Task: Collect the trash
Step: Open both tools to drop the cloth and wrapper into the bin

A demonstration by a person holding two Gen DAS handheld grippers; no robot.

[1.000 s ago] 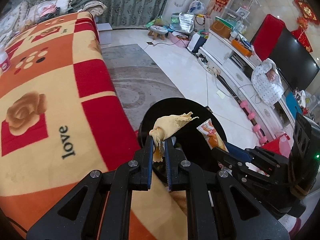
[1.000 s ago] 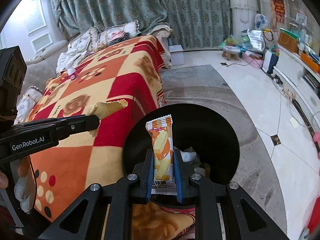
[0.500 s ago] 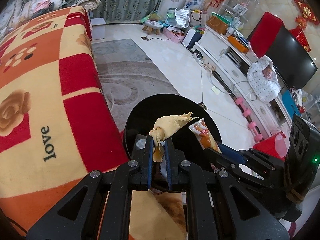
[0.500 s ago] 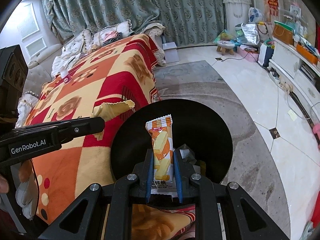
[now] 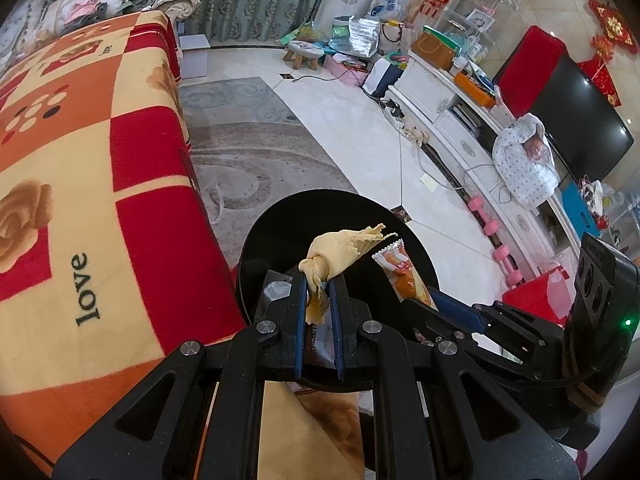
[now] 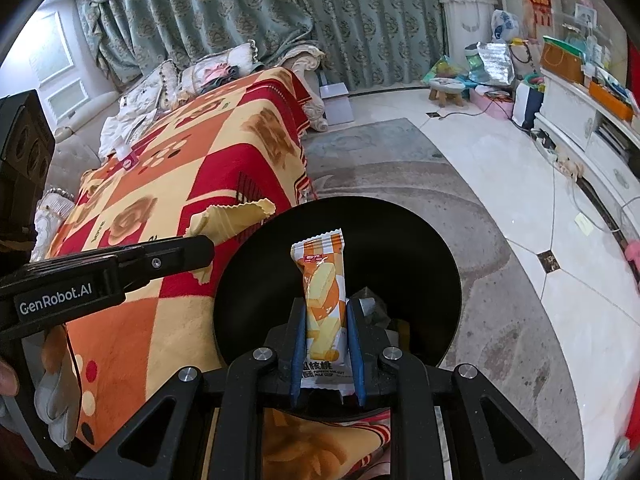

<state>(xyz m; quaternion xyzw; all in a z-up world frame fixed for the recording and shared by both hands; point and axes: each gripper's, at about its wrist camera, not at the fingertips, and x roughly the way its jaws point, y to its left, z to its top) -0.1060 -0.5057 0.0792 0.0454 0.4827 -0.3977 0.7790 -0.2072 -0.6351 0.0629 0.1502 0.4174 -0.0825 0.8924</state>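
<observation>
Nearest the lens in the left wrist view, the left gripper (image 5: 319, 294) is clenched on a twisted yellow wrapper (image 5: 340, 250), whose crimped tail fans toward the upper right of the frame. In the right wrist view the right gripper (image 6: 326, 334) is likewise clamped on an orange-and-white snack packet (image 6: 322, 292), held upright between the blue pads.

Just beyond both sets of fingers sits the round black trash bin (image 5: 256, 248), its dark mouth filling the lower centre of each frame, with some crumpled pale litter already visible inside. Compared with a second ago, the bin has slid further under the grippers: in the left view the wrapper now hangs over the opening rather than over its rim, and the packet lies well inside the black circle. Neither grip has loosened in that time. That suggests the carry is about finished and the drop is the step due, both pieces together.

Left of the bin runs the red, orange and cream blanket (image 5: 100, 200) over the sofa; further off lie the grey rug (image 6: 400, 168), pale floor tiles and green curtains (image 6: 224, 12).
</observation>
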